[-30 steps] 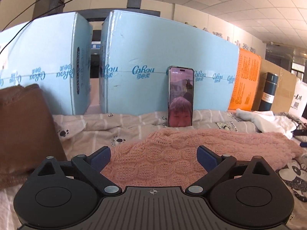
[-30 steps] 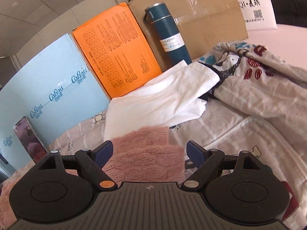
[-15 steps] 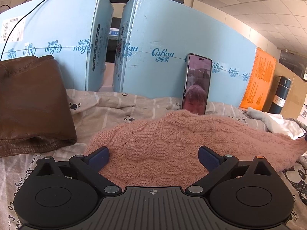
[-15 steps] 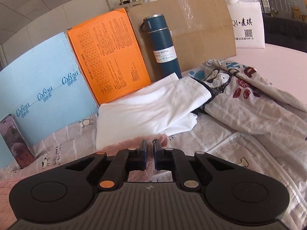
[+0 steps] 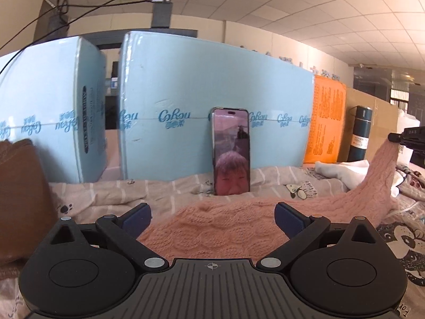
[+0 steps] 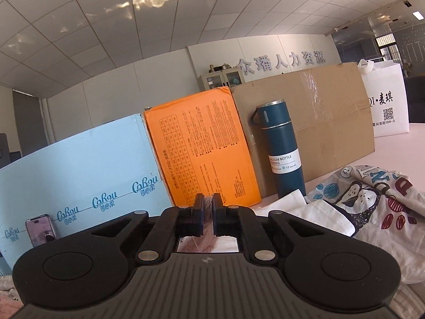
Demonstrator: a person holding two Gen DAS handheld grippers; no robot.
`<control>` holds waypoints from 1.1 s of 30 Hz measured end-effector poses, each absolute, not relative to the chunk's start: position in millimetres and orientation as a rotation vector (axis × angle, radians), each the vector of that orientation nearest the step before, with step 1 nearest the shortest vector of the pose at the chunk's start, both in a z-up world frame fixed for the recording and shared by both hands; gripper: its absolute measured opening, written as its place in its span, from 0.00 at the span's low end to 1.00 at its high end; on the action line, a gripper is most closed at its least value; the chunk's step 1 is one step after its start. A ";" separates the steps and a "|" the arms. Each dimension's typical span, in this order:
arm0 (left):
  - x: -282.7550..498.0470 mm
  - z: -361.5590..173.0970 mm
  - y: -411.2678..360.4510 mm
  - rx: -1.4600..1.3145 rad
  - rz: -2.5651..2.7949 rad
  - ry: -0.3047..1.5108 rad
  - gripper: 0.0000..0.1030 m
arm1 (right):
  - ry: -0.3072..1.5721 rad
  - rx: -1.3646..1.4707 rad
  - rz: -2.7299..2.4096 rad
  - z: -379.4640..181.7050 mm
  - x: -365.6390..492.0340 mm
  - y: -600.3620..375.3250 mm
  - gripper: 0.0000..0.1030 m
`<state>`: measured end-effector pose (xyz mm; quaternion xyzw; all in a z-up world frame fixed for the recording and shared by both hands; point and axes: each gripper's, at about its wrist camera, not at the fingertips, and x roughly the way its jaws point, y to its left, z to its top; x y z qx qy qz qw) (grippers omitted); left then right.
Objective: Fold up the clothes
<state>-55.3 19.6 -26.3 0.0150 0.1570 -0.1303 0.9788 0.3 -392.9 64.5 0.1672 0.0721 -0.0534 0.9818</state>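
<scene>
A pink knit sweater (image 5: 225,228) lies spread on the bedsheet (image 5: 164,188). My left gripper (image 5: 212,216) hovers just over its near part, open, with the knit showing between the blue pads (image 5: 136,216) and nothing gripped. At the right edge of the left wrist view, my right gripper (image 5: 393,138) holds one end of the sweater up, so a pink strip slopes from the bed to it. In the right wrist view the right gripper (image 6: 208,204) is shut on the pink sweater (image 6: 204,242), which shows in the slit and below the jaws.
A phone (image 5: 231,154) leans on light blue boxes (image 5: 212,101) at the back. A brown garment (image 5: 21,199) is at the left. An orange box (image 6: 204,146), blue bottle (image 6: 284,148), cardboard box (image 6: 324,122), white garment (image 6: 289,204) and printed garment (image 6: 372,199) are at the right.
The right gripper went from open over the sweater's edge to shut on it, then rose with that end. The left gripper stayed open while its view swung left and back.
</scene>
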 end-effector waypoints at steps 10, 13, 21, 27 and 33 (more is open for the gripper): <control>31.3 -39.4 -76.3 0.303 -0.563 0.563 0.86 | 0.278 0.472 -0.208 24.5 -11.6 -422.9 0.05; 37.4 -48.5 -82.0 0.307 -0.641 0.609 0.22 | 0.302 0.477 -0.207 18.5 -9.8 -424.4 0.05; 33.8 -30.7 -67.5 0.242 -0.611 0.461 0.04 | 0.272 0.446 -0.205 25.7 -17.2 -418.1 0.06; 41.8 -46.7 -81.7 0.311 -0.556 0.530 0.13 | 0.354 0.419 -0.254 23.0 -22.2 -413.0 0.05; 29.7 -39.6 -74.6 0.292 -0.463 0.459 0.73 | 0.487 0.439 -0.319 3.3 -12.4 -420.1 0.06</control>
